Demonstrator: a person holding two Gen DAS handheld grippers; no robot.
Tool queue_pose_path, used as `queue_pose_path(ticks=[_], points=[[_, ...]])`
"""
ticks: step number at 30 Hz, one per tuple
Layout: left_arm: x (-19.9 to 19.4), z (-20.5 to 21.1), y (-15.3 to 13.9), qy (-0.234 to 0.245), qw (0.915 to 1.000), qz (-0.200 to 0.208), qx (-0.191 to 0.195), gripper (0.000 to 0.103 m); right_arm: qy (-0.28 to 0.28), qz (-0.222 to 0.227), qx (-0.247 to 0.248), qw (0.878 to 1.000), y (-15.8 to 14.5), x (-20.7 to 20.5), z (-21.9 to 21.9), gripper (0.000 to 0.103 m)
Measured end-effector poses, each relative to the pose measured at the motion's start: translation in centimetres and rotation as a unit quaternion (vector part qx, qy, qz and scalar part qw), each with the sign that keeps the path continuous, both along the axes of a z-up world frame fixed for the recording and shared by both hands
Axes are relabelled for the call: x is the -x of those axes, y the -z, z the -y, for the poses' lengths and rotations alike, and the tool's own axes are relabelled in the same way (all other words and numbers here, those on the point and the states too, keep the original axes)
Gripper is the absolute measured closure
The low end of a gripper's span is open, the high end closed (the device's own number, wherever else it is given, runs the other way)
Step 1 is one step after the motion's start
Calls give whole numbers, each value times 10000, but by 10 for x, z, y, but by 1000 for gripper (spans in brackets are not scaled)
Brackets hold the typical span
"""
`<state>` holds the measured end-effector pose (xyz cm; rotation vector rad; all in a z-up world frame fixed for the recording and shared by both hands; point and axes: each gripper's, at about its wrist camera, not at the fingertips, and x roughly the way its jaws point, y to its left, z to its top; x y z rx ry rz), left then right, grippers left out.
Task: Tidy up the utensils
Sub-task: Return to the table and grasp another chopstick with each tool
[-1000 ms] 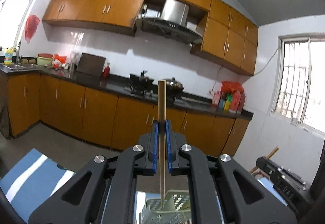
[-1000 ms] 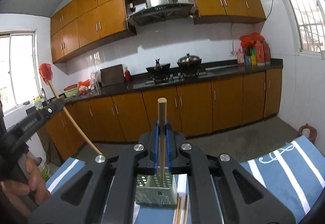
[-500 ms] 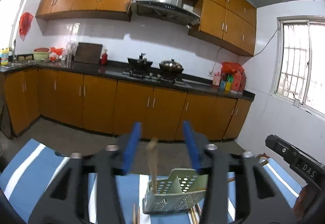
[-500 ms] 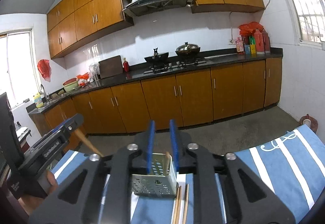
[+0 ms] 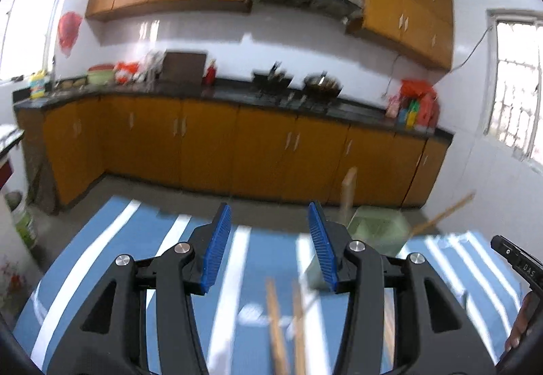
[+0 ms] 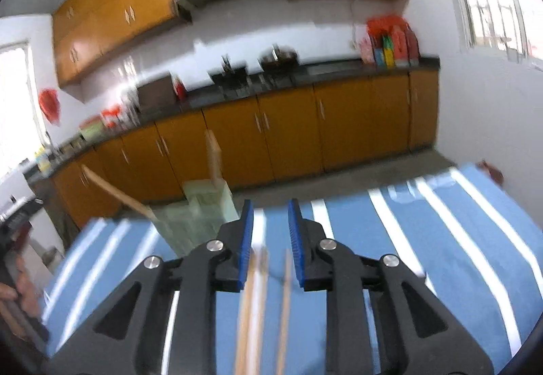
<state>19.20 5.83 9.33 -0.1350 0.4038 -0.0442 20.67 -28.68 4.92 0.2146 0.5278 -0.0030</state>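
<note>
A pale green perforated utensil holder [image 5: 376, 232] stands on the blue striped cloth, with two wooden chopsticks [image 5: 348, 195] sticking out of it; it also shows in the right wrist view [image 6: 200, 215]. My left gripper [image 5: 268, 256] is open and empty, left of the holder. My right gripper [image 6: 269, 244] is open and empty, right of the holder. Loose wooden chopsticks [image 5: 278, 331] lie on the cloth below both grippers, seen too in the right wrist view [image 6: 264, 307]. Both views are blurred.
The blue cloth with white stripes [image 6: 441, 239] covers the table. Orange kitchen cabinets [image 5: 237, 150] and a dark counter run behind. The other hand-held gripper's body shows at the right edge of the left wrist view [image 5: 519, 266].
Both grippers opened and let go of their chopsticks, which now stand in the holder. Both grippers have tilted down and moved apart, left one leftward, right one rightward.
</note>
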Motion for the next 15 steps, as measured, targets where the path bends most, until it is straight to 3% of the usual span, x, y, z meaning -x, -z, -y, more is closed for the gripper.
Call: queue_pose_path(ticks=[3, 7, 11, 15], points=[[6, -9, 40, -145, 9982, -542, -203, 56, -25, -684, -84, 9976, 45, -2, -1, 81], [11, -16, 82, -133, 9932, -1149, -138, 56, -294, -1401, -149, 9896, 97, -1, -16, 81], [17, -16, 113, -23, 9877, -1565, -7, 56, -399, -1736, -50, 9840, 124, 0, -32, 81], [20, -10, 126, 153, 9850, -1721, 9, 56, -341, -1897, 100, 9812, 136, -2, -35, 82]])
